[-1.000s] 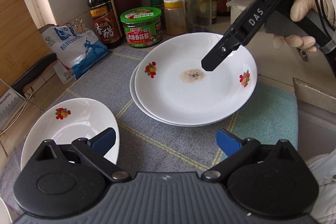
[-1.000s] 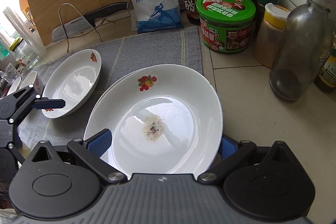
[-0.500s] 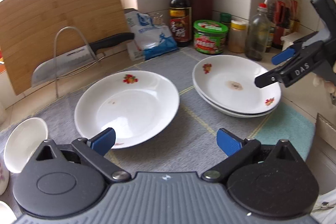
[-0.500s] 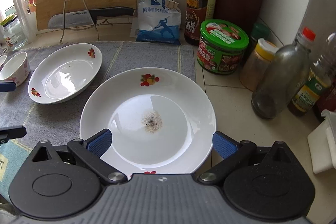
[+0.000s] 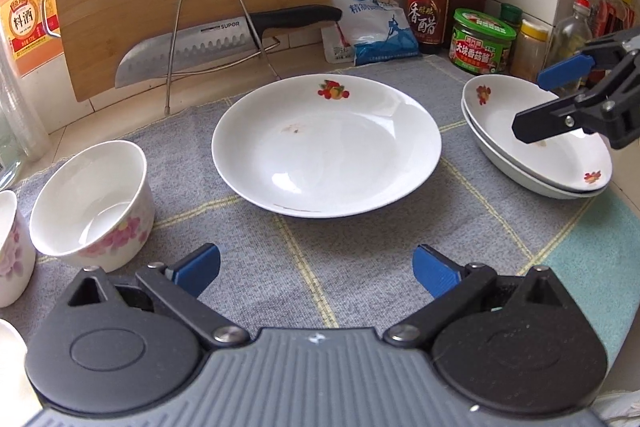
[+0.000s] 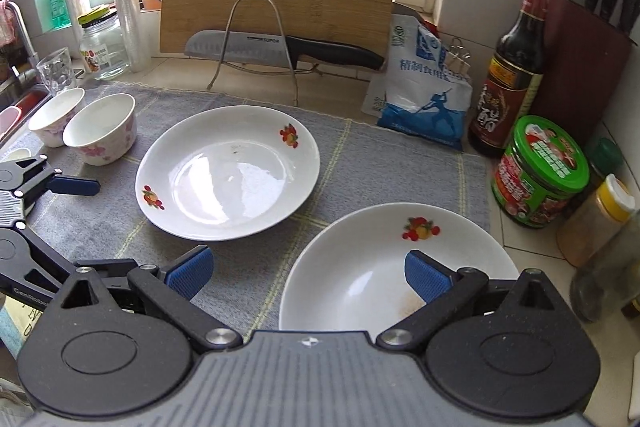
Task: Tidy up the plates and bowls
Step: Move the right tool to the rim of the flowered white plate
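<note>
Your left hand-held gripper (image 5: 316,263) is wide and empty facing the lone plate (image 5: 326,145), probably to stack it; your right hand-held gripper (image 6: 306,273), wide, hovers over the stack (image 6: 396,267).

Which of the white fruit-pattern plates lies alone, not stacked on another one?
The white fruit-pattern plate in the middle of the grey cloth. The other two form the stacked pair near the green-lidded jar.

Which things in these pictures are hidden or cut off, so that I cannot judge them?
- Lower plate of the stack, left wrist view: the top plate covers all but its rim.
- Near edge of that stack, right wrist view: the right gripper body hides it.
- Second bowl, left wrist view: cut by the left edge.
</note>
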Tool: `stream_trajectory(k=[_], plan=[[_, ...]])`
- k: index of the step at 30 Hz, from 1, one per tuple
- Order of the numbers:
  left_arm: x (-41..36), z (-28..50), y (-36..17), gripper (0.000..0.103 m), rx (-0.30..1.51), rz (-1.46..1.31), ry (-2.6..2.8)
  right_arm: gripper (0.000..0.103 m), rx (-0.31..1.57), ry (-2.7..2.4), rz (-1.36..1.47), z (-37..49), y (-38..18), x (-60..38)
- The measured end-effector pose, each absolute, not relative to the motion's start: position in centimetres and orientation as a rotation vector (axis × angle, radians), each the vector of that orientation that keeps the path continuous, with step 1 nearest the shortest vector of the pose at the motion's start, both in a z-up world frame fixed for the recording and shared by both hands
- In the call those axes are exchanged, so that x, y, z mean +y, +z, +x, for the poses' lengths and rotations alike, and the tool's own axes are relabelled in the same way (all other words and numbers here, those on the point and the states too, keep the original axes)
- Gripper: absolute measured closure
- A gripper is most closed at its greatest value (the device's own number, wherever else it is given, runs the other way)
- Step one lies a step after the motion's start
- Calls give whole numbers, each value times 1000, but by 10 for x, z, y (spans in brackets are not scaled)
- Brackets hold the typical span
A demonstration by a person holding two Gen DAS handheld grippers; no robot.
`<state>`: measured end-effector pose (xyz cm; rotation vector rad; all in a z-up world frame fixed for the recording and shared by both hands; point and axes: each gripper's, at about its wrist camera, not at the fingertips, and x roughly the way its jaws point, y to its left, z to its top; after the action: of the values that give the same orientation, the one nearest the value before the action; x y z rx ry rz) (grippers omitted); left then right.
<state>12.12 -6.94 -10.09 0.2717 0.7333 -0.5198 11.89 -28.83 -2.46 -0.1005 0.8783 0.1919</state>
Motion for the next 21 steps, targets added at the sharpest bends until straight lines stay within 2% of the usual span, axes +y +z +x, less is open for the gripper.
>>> stream_trajectory(k=[10,21], plan=[[-81,140,-123,1,775,262,-537,0,924,284,-141,162,-38,-265],[-86,154,-125,0,752,240,-551,0,986,362,-171,214,-61,-257]])
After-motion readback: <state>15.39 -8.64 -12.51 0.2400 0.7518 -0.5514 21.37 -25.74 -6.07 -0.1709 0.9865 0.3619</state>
